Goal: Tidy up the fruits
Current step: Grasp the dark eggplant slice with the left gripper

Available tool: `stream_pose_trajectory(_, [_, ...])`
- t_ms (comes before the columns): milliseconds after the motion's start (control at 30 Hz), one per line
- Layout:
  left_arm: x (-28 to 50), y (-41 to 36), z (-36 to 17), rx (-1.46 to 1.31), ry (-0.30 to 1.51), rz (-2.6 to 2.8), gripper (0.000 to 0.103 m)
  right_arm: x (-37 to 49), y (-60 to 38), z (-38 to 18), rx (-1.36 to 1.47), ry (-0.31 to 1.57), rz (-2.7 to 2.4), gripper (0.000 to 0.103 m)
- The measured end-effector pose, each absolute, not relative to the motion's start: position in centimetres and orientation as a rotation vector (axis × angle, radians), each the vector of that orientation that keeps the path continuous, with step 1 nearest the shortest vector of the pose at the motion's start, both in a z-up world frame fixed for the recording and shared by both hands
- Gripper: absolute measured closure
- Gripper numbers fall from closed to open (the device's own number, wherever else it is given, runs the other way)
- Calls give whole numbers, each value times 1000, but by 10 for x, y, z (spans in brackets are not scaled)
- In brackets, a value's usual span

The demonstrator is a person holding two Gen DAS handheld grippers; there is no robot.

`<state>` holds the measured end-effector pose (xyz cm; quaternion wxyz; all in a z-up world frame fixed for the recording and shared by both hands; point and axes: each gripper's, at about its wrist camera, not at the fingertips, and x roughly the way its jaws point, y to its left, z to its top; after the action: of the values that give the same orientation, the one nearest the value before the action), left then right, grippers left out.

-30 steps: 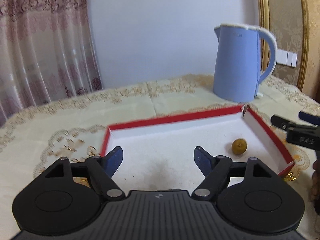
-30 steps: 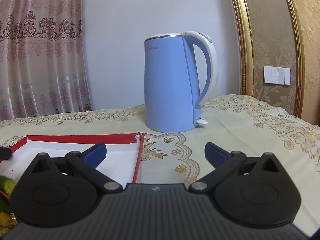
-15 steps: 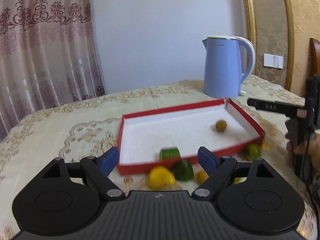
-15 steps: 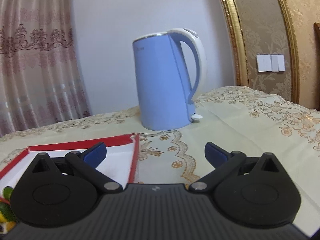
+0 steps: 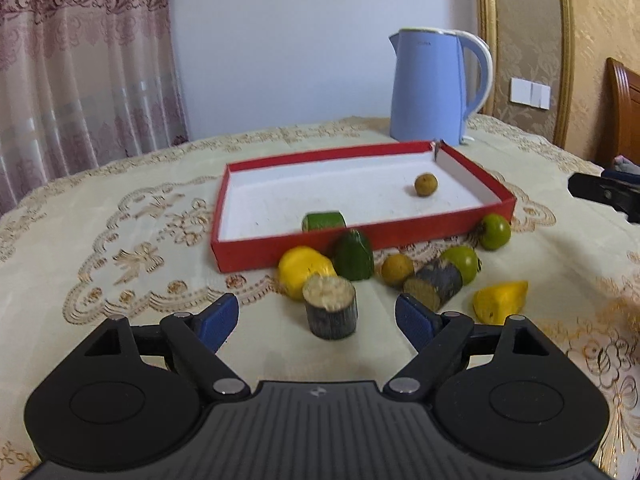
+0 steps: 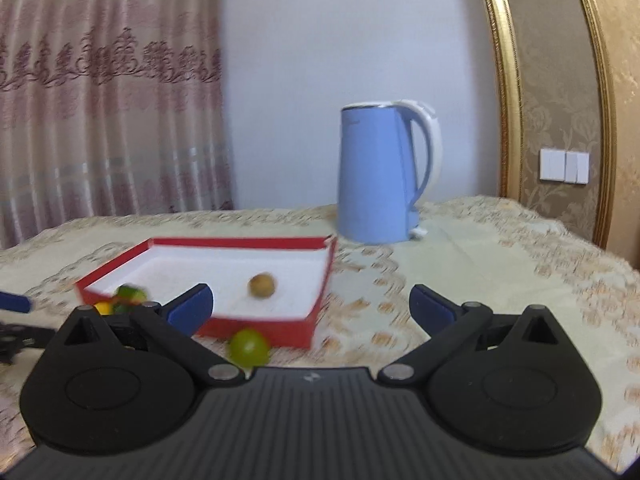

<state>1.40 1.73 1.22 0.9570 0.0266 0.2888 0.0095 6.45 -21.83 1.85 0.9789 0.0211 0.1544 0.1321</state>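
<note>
From the left wrist we see our left tongs (image 5: 318,314) spread wide and empty, with a dark cut stump piece (image 5: 330,307) standing upright between the fingers; beyond it yellow and green fruits (image 5: 354,255) crowd the near wall of the red tray (image 5: 280,250), which holds a small brown fruit (image 5: 425,184); from the right wrist, our right tongs (image 6: 311,307) also gape wide, empty, a green fruit (image 6: 249,345) just ahead beside the tray's wall (image 6: 260,328); a blue kettle (image 6: 378,196) stands behind.

The left tool (image 5: 318,318) has drawn back from the red tray (image 5: 400,236), bringing the fruit pile before it into view at centre frame. The right tool (image 6: 310,306) has swung left, so the tray now sits left of centre.
</note>
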Motion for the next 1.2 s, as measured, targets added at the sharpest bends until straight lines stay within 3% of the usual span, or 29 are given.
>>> stream_pose_trajectory(633, [49, 25, -11, -53, 637, 58, 18, 77, -190, -12, 19, 509, 315, 0])
stream_pose_trajectory(667, [50, 25, -10, -57, 632, 66, 20, 77, -190, -13, 21, 513, 318, 0])
stream_pose_trajectory(733, [52, 24, -12, -52, 646, 71, 41, 79, -190, -13, 21, 518, 318, 0])
stream_pose_trajectory(767, [54, 23, -13, -45, 656, 72, 44, 79, -190, -14, 21, 521, 320, 0])
stream_pose_trajectory(1033, [54, 21, -13, -37, 642, 71, 45, 80, -190, -14, 23, 528, 322, 0])
stream_pose_trajectory(1200, [54, 21, -14, -36, 643, 65, 52, 81, -189, -15, 22, 534, 317, 0])
